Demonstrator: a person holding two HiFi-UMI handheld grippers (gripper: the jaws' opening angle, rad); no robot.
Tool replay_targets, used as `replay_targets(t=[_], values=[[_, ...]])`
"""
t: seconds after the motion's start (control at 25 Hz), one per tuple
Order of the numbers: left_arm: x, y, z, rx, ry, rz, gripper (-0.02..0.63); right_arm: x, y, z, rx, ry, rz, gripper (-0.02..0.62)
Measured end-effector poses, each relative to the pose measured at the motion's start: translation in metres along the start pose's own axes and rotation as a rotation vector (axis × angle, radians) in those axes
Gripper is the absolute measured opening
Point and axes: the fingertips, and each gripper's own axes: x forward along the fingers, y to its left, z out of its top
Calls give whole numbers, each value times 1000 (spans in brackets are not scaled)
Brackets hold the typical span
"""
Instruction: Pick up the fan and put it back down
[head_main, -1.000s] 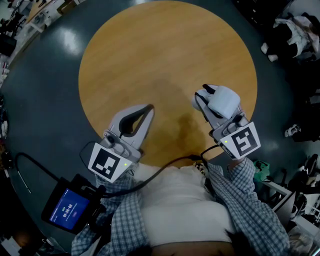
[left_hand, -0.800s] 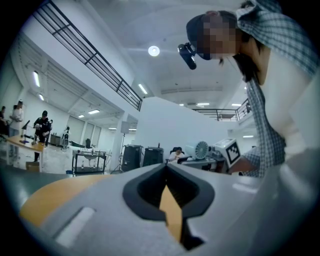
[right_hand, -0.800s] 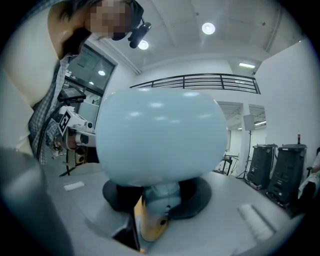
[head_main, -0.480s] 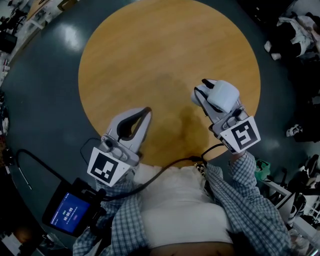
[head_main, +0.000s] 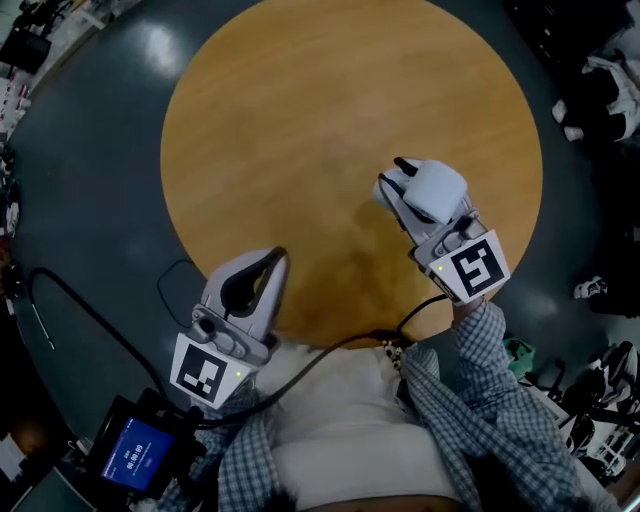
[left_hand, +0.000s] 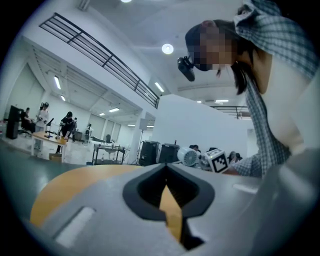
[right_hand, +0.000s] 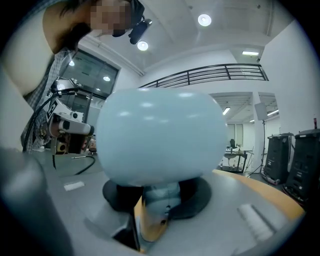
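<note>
Clamped on the narrow neck of the fan (head_main: 438, 190), the right gripper (head_main: 398, 186) held it over the near right part of the round wooden table (head_main: 300, 110), inside the rim. In the right gripper view the pads pressed on the pale stem, and the rounded white head bulged above the jaws and filled most of the picture. Whether the fan's base touched the table could not be told from any view.

The left gripper (head_main: 268, 264) hung over the table's near edge, to the left of the fan and well apart from it. Its jaws were together at the tips with nothing between them, and only wood showed through the hollow.

The pick-up looked done, so the step in hand was probably the carry or the set-down. The next move would call for lowering the fan upright until its base sat flat on the table. The jaws should part only then, and the gripper should draw straight back so it did not knock the top-heavy head. The left gripper seemed to have no part to play.
</note>
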Motion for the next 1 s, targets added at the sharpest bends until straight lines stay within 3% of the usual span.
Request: replay_targets(t=[0.48, 1.0], values=[[-36, 20, -22, -52, 46, 140, -2, 51, 2, -40, 18, -11, 51, 112], [-45, 24, -34, -58, 79, 177, -2, 63, 10, -76, 23, 38, 71, 112]])
